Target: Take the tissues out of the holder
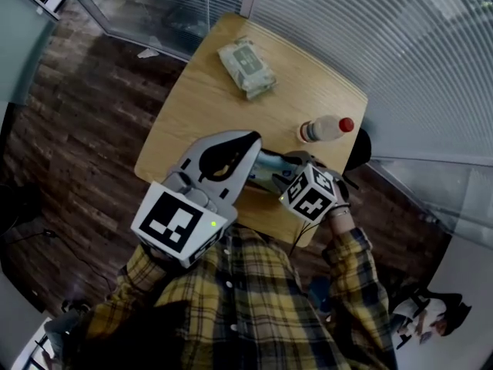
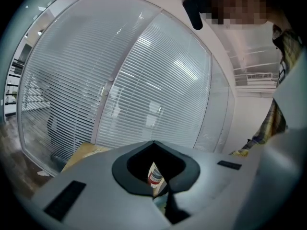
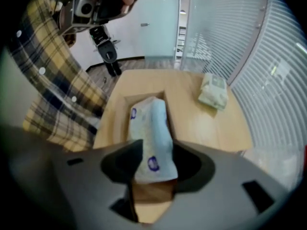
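- The right hand-held gripper points steeply down with its jaws spread wide. They straddle the pale blue tissue pack, one on each side, and do not appear to clamp it yet.
- The left hand-held gripper sits just beside it with its jaws together and nothing between them.
- The blue pack stands on end inside the wooden holder, so the removal looks not yet done. What is left is closing on the pack, lifting it and setting it down.
- A second, greenish tissue pack lies on the tabletop, well apart from the holder. It may count as one already out.
- The holder walls sit close to the pack's sides, so the clear way out looks to be straight up.
- The holder is at the tabletop's near edge, close to the person's plaid sleeve.
- Bare wood stretches toward the greenish pack. A bottle stands near the right edge, with blinds close behind the far edge.
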The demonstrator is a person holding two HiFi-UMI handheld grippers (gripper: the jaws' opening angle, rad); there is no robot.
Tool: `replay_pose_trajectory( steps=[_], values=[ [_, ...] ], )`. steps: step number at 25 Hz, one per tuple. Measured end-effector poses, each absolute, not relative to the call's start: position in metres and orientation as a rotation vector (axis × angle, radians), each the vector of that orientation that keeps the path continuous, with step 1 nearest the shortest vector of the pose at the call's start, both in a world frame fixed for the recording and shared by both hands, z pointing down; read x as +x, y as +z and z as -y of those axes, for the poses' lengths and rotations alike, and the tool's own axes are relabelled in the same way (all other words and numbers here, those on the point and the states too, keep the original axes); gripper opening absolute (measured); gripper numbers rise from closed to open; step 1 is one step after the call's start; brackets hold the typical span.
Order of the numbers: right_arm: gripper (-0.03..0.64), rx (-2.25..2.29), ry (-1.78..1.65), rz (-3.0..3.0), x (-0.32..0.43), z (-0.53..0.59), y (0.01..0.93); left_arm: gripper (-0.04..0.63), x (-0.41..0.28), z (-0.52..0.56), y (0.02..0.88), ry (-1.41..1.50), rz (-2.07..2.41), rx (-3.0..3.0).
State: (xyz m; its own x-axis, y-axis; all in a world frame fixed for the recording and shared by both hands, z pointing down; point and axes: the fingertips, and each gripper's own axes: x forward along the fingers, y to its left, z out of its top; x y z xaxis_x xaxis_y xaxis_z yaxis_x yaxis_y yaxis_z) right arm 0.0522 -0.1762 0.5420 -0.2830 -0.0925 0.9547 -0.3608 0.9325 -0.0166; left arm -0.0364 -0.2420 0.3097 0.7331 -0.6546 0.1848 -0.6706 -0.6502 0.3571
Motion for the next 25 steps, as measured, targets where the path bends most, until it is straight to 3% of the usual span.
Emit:
replay_pose_trajectory(
  steps=[17,20,25],
  values=[
    [0.17,0.279,0.274,1.769,0.056,0.169,0.58,0.008,-0.045,0.257,0.318,0.076,1.044,2.514],
    [0.078,0.304,0.258,1.773,0.059,0.173,0.579,0.008,-0.044,0.256,0.318,0.061,1.034,2.513],
    [0.061,0.306,0.267,1.776,0.061,0.172,0.575,0.008,-0.043,0.258,0.315,0.054,1.026,2.548]
  ],
)
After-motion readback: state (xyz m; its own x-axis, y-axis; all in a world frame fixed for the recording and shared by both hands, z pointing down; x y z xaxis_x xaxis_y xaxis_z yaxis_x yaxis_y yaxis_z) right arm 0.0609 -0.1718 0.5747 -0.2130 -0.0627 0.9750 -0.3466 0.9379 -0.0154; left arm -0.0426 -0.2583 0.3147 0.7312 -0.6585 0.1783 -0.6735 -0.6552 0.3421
